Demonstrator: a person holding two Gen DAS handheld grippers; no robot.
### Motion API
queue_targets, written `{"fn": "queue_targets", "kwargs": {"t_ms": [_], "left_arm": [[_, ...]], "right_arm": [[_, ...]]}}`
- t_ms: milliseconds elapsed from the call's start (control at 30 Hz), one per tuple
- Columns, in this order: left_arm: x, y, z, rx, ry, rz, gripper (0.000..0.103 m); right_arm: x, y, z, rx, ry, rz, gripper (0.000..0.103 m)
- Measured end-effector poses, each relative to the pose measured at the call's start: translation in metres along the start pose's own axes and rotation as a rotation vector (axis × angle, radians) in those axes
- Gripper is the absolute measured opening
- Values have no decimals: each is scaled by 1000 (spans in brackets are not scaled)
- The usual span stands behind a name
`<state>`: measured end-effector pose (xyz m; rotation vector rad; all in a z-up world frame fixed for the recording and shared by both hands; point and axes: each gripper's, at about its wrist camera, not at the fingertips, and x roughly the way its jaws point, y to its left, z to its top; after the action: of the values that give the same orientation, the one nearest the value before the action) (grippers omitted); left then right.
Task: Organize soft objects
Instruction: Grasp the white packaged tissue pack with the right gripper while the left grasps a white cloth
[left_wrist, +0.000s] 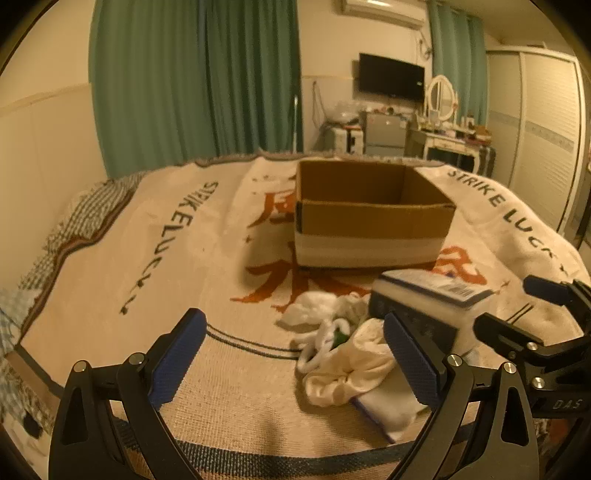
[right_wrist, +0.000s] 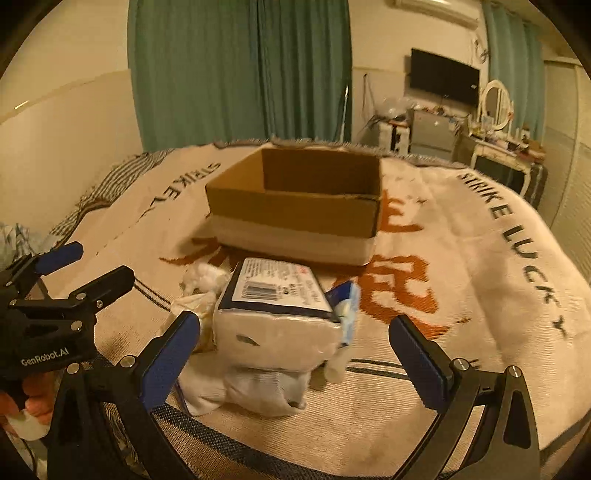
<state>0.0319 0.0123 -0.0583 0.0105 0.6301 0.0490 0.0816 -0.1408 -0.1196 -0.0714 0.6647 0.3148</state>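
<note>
The blanket carries "STRIKE LUCKY" in dark capitals twice, once to the left of the cardboard box and once to its right, with large orange Chinese characters running under and in front of the box. Nearer than the box, a tissue pack shows a barcode and small print too fine to read. "GenRobot.AI" stands on the left gripper, and "DAS" on the right gripper.

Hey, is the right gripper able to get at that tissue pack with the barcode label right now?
Probably yes. The right gripper is open, and the tissue pack lies between and just beyond its fingers, with nothing in front. It rests on white cloths, which might come along.
</note>
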Motion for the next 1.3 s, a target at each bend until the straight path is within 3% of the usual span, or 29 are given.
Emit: {"fn": "queue_targets", "kwargs": {"t_ms": [167, 233, 333, 567, 700, 1000, 1167, 1300], "left_arm": [[15, 6, -7, 14, 45, 17, 97], [19, 9, -8, 15, 64, 13, 97], [25, 6, -11, 29, 92, -5, 97], [43, -27, -23, 89, 193, -121, 93], [59, -39, -26, 110, 233, -118, 77], [66, -49, -27, 142, 252, -160, 32], [46, -42, -21, 141, 196, -165, 21], [23, -36, -8, 134, 132, -178, 21]], "right_arm": [[29, 5, 1, -11, 64, 38, 96], [37, 4, 3, -12, 81, 53, 87], [43, 3, 5, -7, 93, 74, 82], [17, -4, 12, -5, -13, 26, 72], [7, -9, 16, -21, -55, -14, 71], [13, -21, 10, 1, -21, -21, 71], [0, -18, 9, -6, -37, -38, 71], [-21, -12, 10, -24, -78, -50, 71]]}}
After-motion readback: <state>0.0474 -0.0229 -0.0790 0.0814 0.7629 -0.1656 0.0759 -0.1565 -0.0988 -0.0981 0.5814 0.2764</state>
